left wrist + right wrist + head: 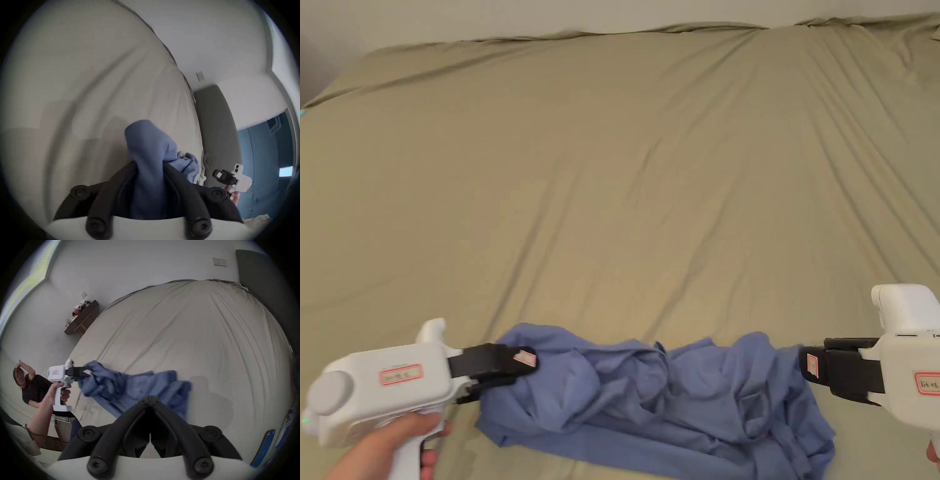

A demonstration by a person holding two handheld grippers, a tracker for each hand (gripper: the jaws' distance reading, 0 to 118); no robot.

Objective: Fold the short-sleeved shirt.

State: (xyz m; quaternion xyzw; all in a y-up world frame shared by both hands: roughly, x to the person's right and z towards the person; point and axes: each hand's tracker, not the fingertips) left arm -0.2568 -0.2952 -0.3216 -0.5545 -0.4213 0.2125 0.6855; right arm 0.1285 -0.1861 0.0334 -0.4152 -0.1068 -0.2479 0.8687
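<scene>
The short-sleeved shirt (669,400), blue and crumpled, lies bunched on the near part of the bed (625,187). The left gripper (522,365) clamps a fold of the shirt's left end, with cloth bulging between both jaws in the left gripper view (146,162). The right gripper (809,369) sits at the shirt's right end, its jaws closed together with no cloth between them (150,400). Beyond the bed, a dark shelf (82,318) hangs on the wall, and another person (32,386) stands beside the bed.
</scene>
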